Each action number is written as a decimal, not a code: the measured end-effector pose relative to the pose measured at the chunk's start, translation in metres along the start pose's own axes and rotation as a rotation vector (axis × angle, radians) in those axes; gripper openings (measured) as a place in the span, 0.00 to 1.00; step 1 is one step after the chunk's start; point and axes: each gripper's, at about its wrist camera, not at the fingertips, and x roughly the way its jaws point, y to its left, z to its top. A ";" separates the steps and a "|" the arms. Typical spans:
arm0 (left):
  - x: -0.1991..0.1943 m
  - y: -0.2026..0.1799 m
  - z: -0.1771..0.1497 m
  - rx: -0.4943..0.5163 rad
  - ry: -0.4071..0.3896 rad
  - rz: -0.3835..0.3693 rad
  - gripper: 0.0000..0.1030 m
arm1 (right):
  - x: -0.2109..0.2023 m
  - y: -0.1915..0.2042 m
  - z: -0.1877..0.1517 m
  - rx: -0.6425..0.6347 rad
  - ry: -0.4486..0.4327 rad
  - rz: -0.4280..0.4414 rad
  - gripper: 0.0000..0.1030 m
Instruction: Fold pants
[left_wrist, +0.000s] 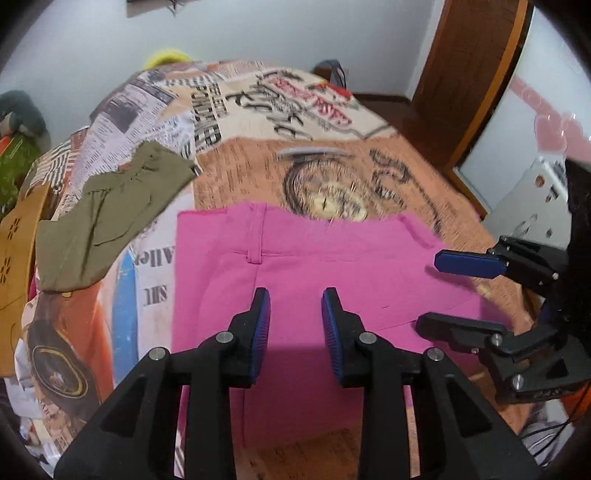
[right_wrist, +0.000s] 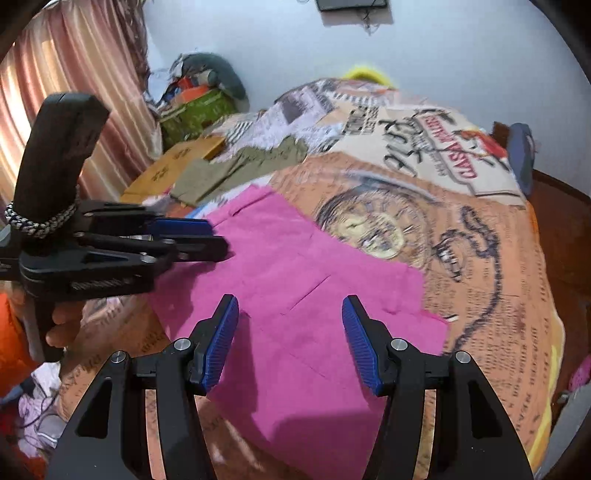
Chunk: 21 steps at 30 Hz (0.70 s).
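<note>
Pink pants (left_wrist: 314, 280) beneath left tool (left_wrist: 295, 314)

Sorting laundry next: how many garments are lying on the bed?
2: pink pants spread flat beneath both grippers, and an olive garment crumpled beyond them toward the left edge. More may be hidden off-frame.

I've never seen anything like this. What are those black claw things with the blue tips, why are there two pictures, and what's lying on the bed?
They are hand-held grippers, one in each of a person's hands, no robot arm. Each carries a camera looking along its own jaws, hence two pictures. One shows the left gripper up close, the other the right gripper; each also glimpses its partner at the side. Both have their jaws open and hold nothing. Below them lie pink pants spread on a printed bedspread. An olive garment lies farther off.
</note>
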 end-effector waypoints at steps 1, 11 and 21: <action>0.003 0.000 -0.003 0.010 -0.001 0.000 0.29 | 0.004 0.000 -0.002 0.001 0.014 0.009 0.53; -0.016 0.007 -0.023 0.086 -0.029 0.002 0.36 | -0.017 -0.007 -0.026 -0.027 0.020 -0.015 0.53; -0.032 0.038 -0.055 -0.028 -0.012 0.056 0.41 | -0.053 -0.029 -0.054 0.064 0.012 -0.078 0.53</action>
